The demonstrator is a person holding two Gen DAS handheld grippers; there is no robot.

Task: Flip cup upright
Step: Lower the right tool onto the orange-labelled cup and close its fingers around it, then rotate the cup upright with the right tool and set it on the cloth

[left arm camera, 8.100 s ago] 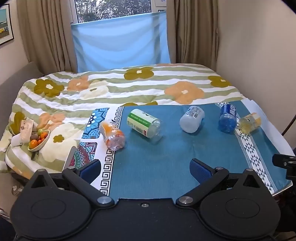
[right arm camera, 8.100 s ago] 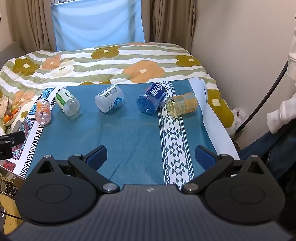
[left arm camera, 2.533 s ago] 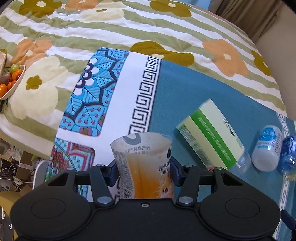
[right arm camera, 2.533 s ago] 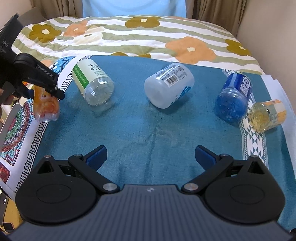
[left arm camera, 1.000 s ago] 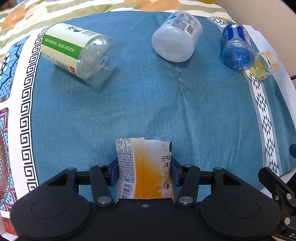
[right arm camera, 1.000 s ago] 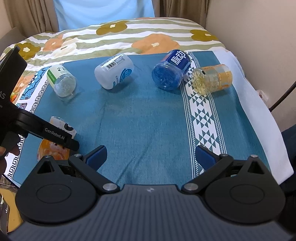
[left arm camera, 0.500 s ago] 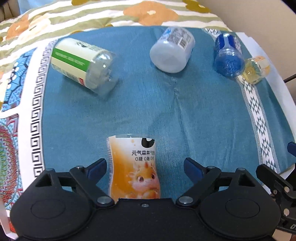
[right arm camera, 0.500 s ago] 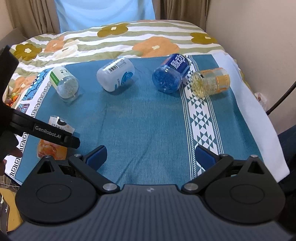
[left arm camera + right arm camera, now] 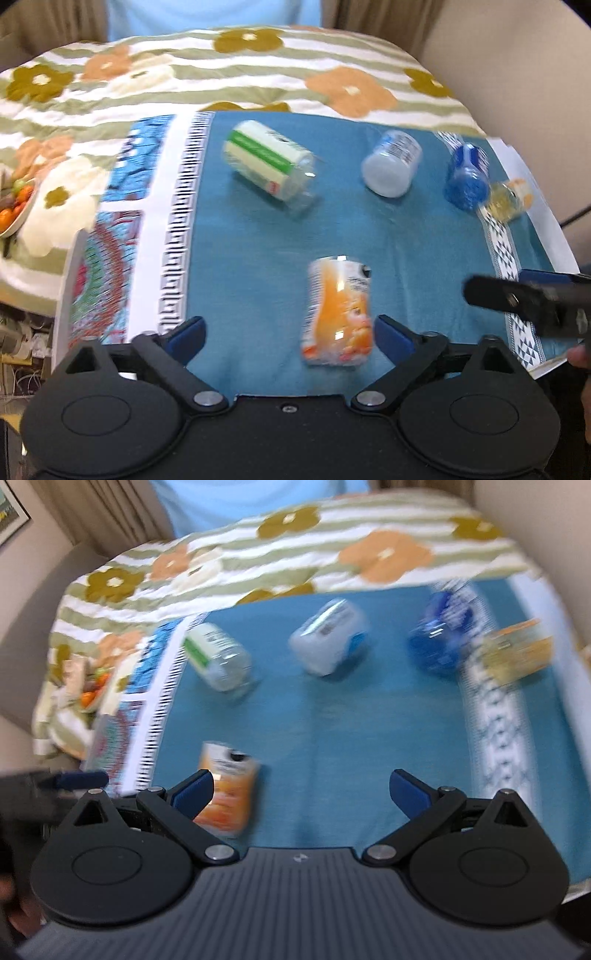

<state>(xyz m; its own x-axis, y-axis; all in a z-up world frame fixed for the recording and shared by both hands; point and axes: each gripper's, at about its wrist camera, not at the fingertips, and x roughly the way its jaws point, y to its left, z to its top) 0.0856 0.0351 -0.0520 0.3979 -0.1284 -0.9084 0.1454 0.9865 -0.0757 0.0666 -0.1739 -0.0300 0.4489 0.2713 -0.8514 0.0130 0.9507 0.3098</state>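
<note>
No text can be read: the printing on the orange cup and the lying bottles is blurred.

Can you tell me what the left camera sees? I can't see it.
An orange cup stands upright on a blue cloth, just ahead of the open left gripper. Four more cups lie tipped over farther back, near a flowery blanket.

Flowered bedspread, curtains w/ blue-lit window, beige wall.
</note>
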